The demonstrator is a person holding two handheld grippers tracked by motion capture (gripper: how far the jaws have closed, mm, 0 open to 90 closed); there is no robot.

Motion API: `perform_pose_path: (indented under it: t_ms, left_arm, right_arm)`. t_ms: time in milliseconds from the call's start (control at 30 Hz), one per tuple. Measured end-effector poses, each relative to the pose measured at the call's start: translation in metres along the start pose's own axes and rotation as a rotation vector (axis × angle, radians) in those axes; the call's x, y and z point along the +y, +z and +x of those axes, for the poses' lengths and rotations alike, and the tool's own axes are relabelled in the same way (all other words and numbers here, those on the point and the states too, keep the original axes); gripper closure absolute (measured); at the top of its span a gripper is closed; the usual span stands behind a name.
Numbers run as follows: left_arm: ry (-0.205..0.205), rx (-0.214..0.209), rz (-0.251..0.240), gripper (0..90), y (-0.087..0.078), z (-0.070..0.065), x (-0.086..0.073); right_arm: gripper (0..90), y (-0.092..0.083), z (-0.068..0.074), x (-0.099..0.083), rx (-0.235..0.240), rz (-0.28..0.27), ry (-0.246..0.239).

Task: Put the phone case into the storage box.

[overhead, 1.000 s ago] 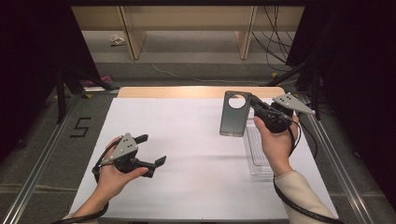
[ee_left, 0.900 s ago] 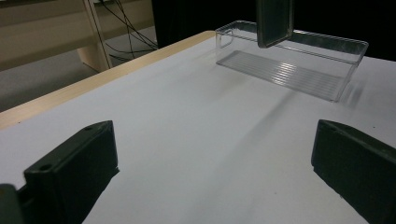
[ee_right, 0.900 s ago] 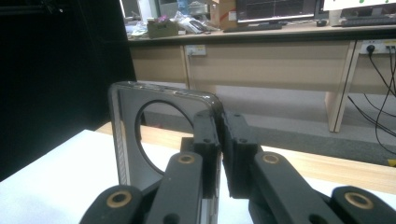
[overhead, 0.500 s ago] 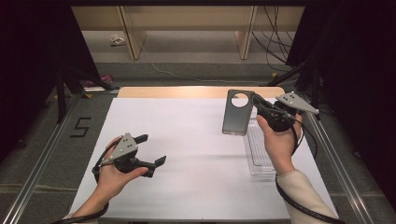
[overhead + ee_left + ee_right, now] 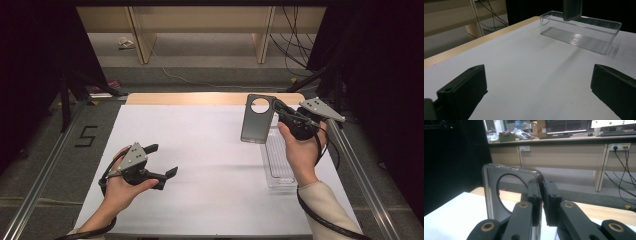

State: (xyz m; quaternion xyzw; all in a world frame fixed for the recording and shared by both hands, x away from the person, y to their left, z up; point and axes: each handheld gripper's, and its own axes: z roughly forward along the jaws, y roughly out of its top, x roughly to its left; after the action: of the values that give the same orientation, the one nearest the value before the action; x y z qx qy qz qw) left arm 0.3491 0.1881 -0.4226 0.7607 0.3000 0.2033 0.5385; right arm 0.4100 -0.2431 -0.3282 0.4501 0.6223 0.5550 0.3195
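A dark grey phone case (image 5: 256,125) with a round camera hole hangs upright above the far end of a clear plastic tray (image 5: 278,162). My right gripper (image 5: 276,108) is shut on the case's right edge, near its top. In the right gripper view the jaws of the right gripper (image 5: 541,195) pinch the case (image 5: 491,195) beside the hole. My left gripper (image 5: 162,160) rests low over the table's left part, open and holding nothing. Between the wide jaws of the left gripper (image 5: 539,92) in its own view, the tray (image 5: 579,37) and the case's lower end (image 5: 572,8) show beyond.
The white table top (image 5: 210,150) has a wooden strip (image 5: 185,98) along its far edge. Metal rails (image 5: 45,170) run along both sides. Shelving and cables stand beyond the far edge.
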Motion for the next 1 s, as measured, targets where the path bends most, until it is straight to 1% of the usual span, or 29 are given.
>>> perform_pose_path:
  t_ms: [567, 1000]
  left_arm:
    - [-0.003, 0.0, 0.001, 0.0, 0.0, 0.001, 0.0]
    - [-0.005, 0.001, 0.001, 0.0, 0.0, 0.001, -0.001]
  right_arm:
    - [85.4, -0.002, -0.006, 0.002, -0.02, -0.008, -0.002]
    - [85.4, -0.005, -0.013, 0.004, -0.041, -0.016, 0.001]
